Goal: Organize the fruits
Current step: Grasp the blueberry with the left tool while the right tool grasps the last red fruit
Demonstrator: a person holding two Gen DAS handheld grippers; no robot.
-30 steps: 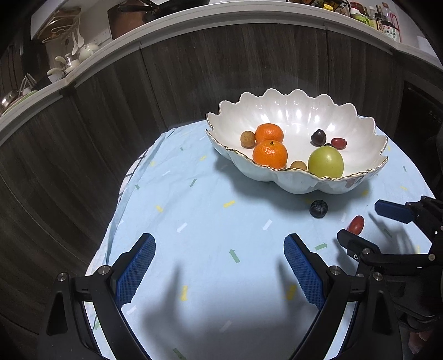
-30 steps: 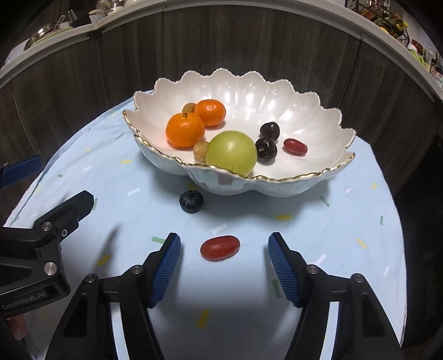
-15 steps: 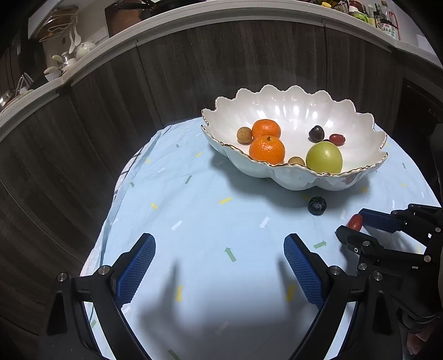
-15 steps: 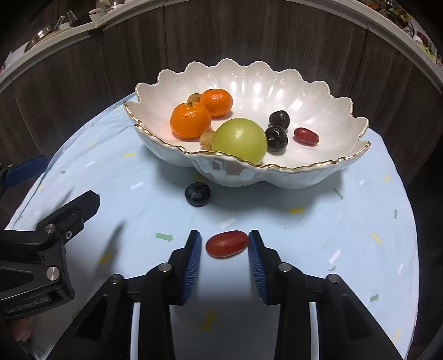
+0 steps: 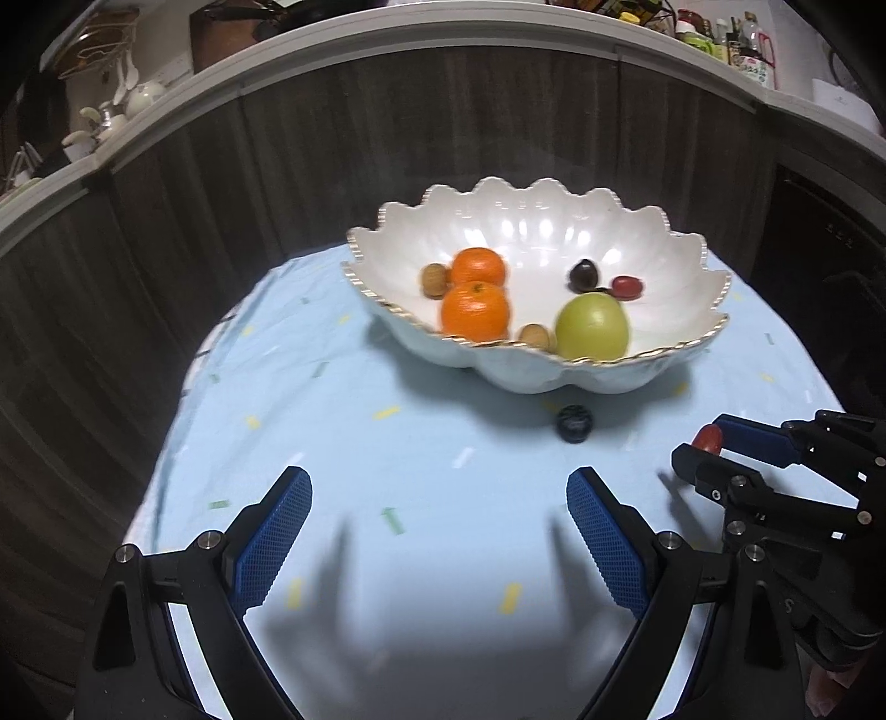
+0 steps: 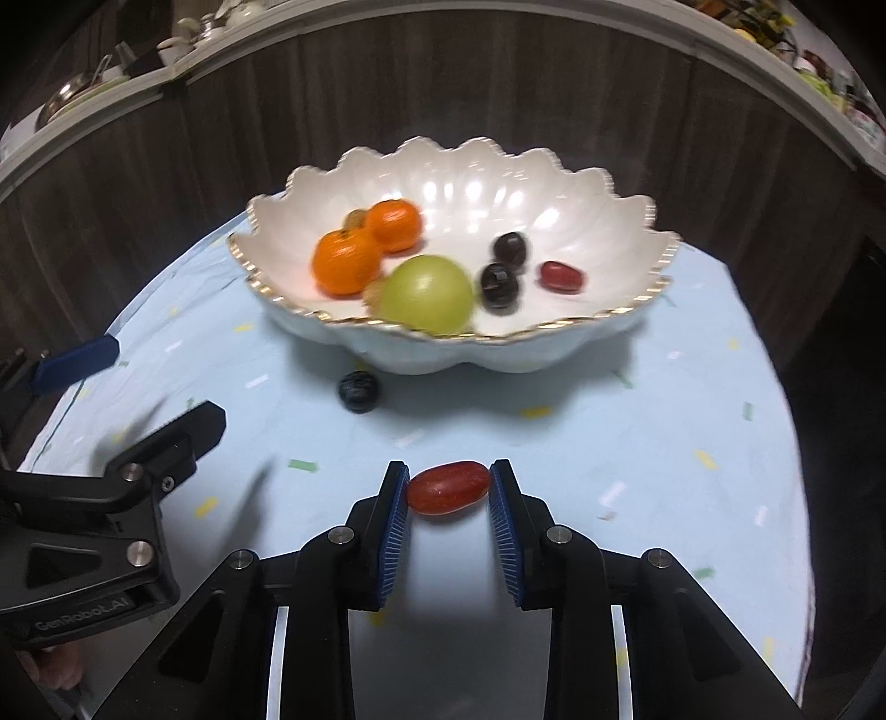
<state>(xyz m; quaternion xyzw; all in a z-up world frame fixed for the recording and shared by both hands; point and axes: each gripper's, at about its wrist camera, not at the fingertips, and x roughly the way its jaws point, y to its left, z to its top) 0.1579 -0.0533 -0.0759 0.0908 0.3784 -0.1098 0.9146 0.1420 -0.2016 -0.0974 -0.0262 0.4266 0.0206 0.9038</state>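
Note:
My right gripper [image 6: 448, 484] is shut on a red grape [image 6: 448, 488], its blue pads pressing both ends just above the blue cloth; the left wrist view shows the same grape [image 5: 709, 438] in that gripper [image 5: 706, 450]. A dark blueberry [image 6: 359, 391] [image 5: 574, 423] lies on the cloth in front of the white scalloped bowl [image 6: 554, 354] [image 5: 526, 376]. Inside the bowl are two tangerines [image 6: 346, 260], a green apple [image 6: 426, 293], dark cherries [image 6: 500, 285], another red grape [image 6: 562, 277] and small brown fruits [image 5: 433, 279]. My left gripper [image 5: 437, 526] hovers open over bare cloth, holding nothing.
The round table [image 6: 692, 443] wears a pale blue confetti-print cloth and backs onto a dark wood panel wall [image 5: 277, 166]. A shelf above carries dishes [image 5: 111, 111] and bottles [image 5: 742, 50]. The left gripper's black frame [image 6: 111, 498] sits at the left in the right wrist view.
My right gripper's fingers closed in from wide apart onto the red grape. The bowl sits a little farther off in both views. The left gripper stayed open.

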